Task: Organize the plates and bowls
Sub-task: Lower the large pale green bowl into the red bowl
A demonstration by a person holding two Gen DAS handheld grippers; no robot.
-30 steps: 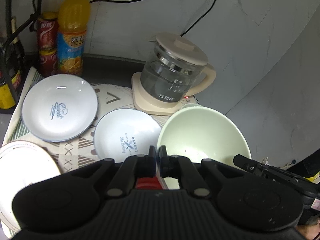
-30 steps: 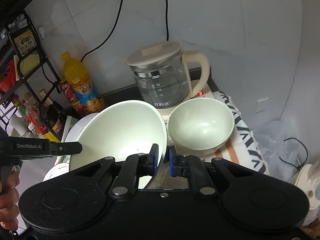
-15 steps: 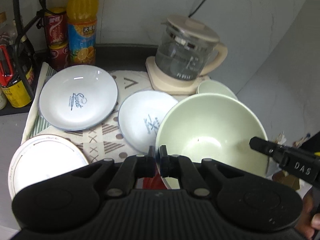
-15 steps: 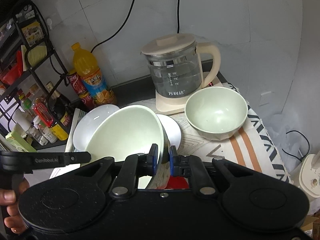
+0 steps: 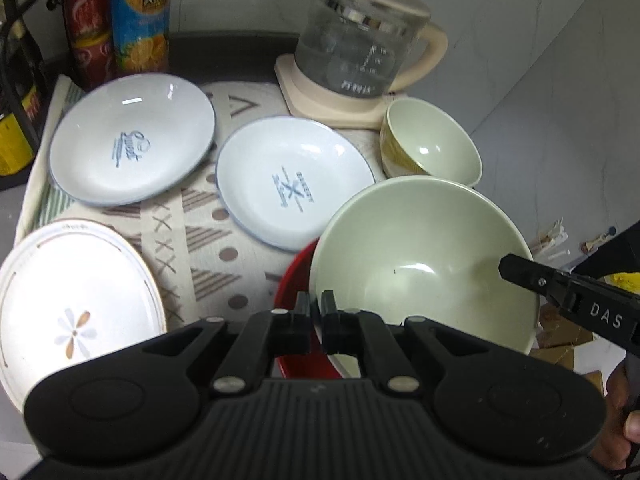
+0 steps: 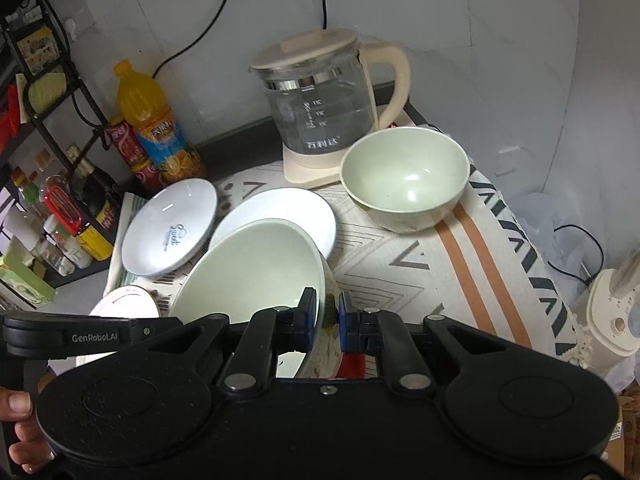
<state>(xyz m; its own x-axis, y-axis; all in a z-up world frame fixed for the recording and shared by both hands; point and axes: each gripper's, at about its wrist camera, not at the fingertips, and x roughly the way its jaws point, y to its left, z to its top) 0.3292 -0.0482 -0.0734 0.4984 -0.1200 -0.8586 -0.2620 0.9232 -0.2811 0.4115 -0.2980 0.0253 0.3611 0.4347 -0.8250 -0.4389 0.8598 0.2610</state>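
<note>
Both grippers hold one large pale green bowl by its rim, above the patterned cloth. My left gripper is shut on its near rim. My right gripper is shut on the opposite rim of the same bowl. A red bowl lies right under it. A smaller green bowl stands by the kettle, also in the right wrist view. Two blue-rimmed white plates and a flower plate lie on the cloth.
A glass kettle on its cream base stands at the back. An orange juice bottle and red cans stand back left beside a black rack. A white appliance sits off the cloth's right edge.
Both grippers have drawn back toward me with the large green bowl and lowered it. The red bowl has come into view under it.
</note>
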